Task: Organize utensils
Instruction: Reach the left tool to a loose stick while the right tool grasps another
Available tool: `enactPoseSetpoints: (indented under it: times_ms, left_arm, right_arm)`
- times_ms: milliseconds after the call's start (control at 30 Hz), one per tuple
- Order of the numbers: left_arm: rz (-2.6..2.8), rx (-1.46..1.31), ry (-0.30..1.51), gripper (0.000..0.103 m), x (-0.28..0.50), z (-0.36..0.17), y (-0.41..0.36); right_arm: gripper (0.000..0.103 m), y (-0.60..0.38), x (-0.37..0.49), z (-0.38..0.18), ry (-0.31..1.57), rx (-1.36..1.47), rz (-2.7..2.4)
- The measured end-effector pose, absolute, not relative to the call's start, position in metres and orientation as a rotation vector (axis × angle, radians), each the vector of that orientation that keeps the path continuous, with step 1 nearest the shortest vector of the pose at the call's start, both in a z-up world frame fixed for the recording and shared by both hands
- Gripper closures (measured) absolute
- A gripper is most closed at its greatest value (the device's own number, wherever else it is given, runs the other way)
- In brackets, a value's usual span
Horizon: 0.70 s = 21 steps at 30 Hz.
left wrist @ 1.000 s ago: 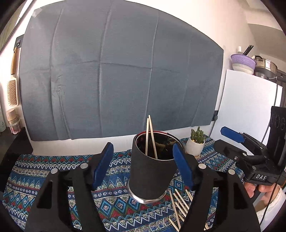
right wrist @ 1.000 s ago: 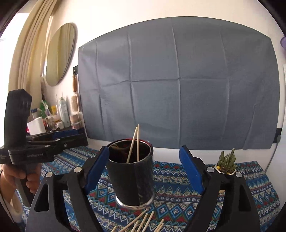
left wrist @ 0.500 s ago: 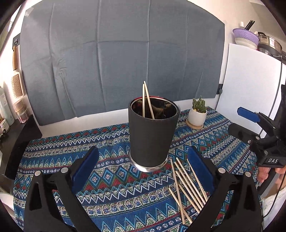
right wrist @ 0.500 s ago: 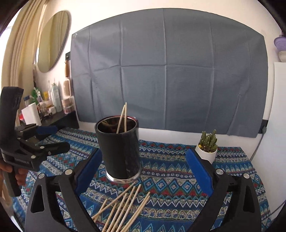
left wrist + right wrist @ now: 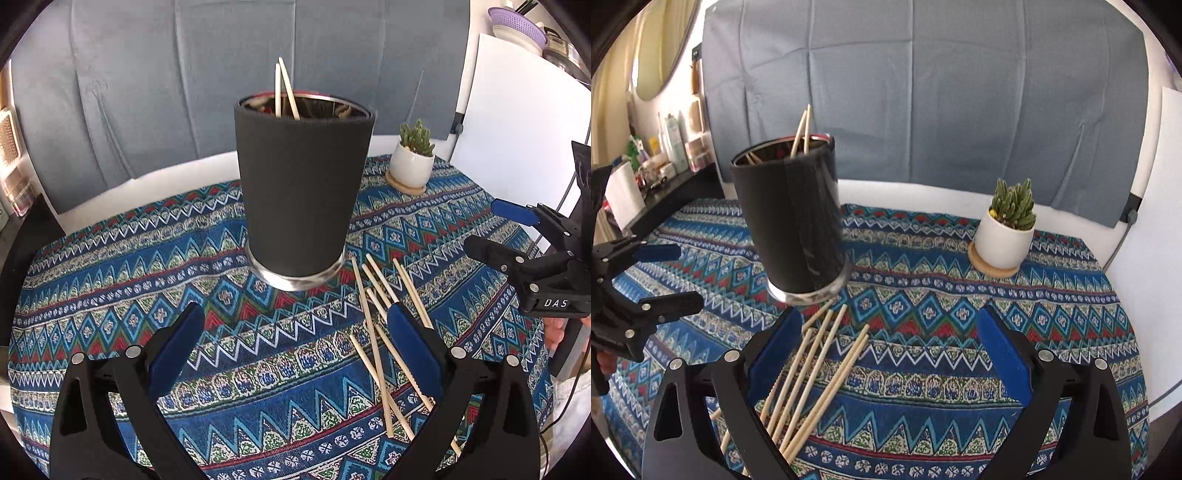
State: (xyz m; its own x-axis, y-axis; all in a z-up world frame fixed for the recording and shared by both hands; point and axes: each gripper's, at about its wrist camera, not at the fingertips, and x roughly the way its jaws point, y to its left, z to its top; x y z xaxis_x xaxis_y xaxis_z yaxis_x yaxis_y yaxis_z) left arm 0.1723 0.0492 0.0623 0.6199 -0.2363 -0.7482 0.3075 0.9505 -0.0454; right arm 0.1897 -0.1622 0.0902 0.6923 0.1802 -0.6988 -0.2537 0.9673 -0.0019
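I'm holding both claws wide and empty, left gripper [image 5: 295, 321] and right gripper [image 5: 888, 325], jaws just finished spreading. Loose chopsticks [image 5: 816, 373] are lying on the patterned cloth [image 5: 110, 295] beside the black holder [image 5: 301, 192].

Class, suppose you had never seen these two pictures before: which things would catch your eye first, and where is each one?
A tall black cup stands mid-table on the patterned blue cloth, with two chopsticks poking out of its top. More loose chopsticks lie scattered on the cloth just in front of it. A small cactus in a white pot sits at the back right.
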Motion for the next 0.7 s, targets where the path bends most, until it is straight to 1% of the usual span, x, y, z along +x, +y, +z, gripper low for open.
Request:
enactPoseSetpoints:
  times_ms: [233, 467, 700]
  left_arm:
    - [-0.314, 0.076, 0.972, 0.006, 0.181, 0.031, 0.043]
    - [-0.294, 0.058, 1.067, 0.006, 0.19, 0.01, 0.037]
    - [-0.249, 0.075, 1.092, 0.006, 0.196, 0.001, 0.031]
  right_arm:
    - [0.012, -0.171, 0.2, 0.055, 0.896, -0.118, 0.215]
    - [0.012, -0.171, 0.204, 0.033, 0.975, -0.139, 0.228]
    - [0.012, -0.164, 0.207, 0.024, 1.02, -0.168, 0.237]
